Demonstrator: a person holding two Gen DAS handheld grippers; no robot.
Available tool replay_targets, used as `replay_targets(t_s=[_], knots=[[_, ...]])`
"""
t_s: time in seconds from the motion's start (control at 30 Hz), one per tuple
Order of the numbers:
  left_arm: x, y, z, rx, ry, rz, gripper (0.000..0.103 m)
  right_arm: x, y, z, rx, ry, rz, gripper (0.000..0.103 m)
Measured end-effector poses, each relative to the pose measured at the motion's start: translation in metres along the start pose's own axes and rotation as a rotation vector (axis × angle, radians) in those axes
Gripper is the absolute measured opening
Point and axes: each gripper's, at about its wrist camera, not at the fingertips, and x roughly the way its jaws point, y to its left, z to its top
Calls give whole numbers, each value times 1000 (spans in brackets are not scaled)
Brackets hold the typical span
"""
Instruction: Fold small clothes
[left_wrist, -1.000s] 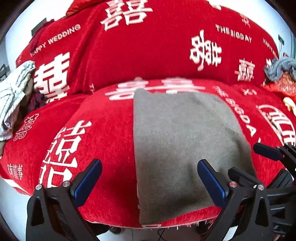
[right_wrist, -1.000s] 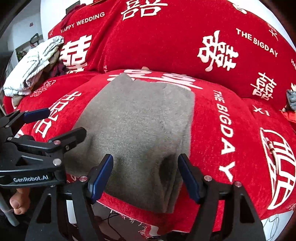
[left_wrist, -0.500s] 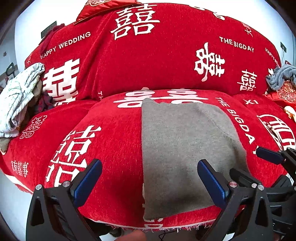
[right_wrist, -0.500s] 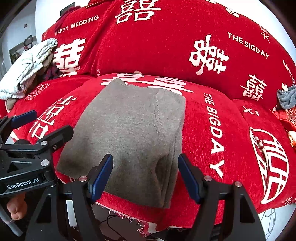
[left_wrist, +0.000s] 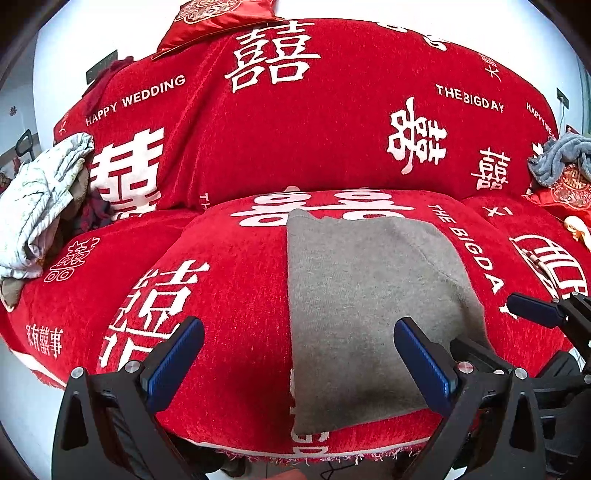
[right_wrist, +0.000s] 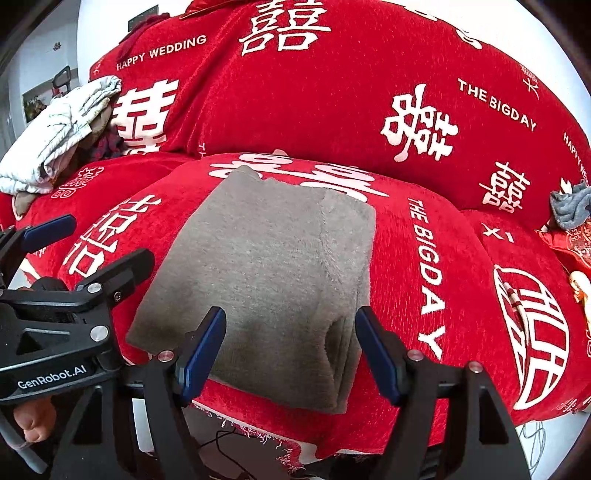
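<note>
A grey knit garment (left_wrist: 362, 295) (right_wrist: 273, 266) lies folded into a flat rectangle on the middle seat cushion of a red sofa (left_wrist: 229, 280) (right_wrist: 436, 302). Its near edge reaches the cushion's front edge. My left gripper (left_wrist: 295, 343) hovers open just short of the garment's near left corner, with nothing between its blue pads. My right gripper (right_wrist: 291, 339) is open too, above the garment's near right corner, touching nothing. Each gripper shows at the edge of the other's view: the right gripper (left_wrist: 532, 314) and the left gripper (right_wrist: 88, 251).
A heap of pale and dark clothes (left_wrist: 40, 206) (right_wrist: 62, 136) sits on the sofa's left seat. A grey cloth (left_wrist: 561, 158) and a red embroidered cushion (left_wrist: 569, 188) lie at the right end. Another red cushion (left_wrist: 218, 18) tops the backrest. Bare floor and cables (right_wrist: 236, 439) lie below the seat edge.
Both views have drawn back a little from the sofa, so the garment sits lower and smaller. The garment has not moved. Both grippers stay open.
</note>
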Motion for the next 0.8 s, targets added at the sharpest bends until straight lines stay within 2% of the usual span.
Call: replay_targets(t_s=[0.8], knots=[[-2,2,0,-13,1,-3,103,-2,6,1,-12,1,-2,75]])
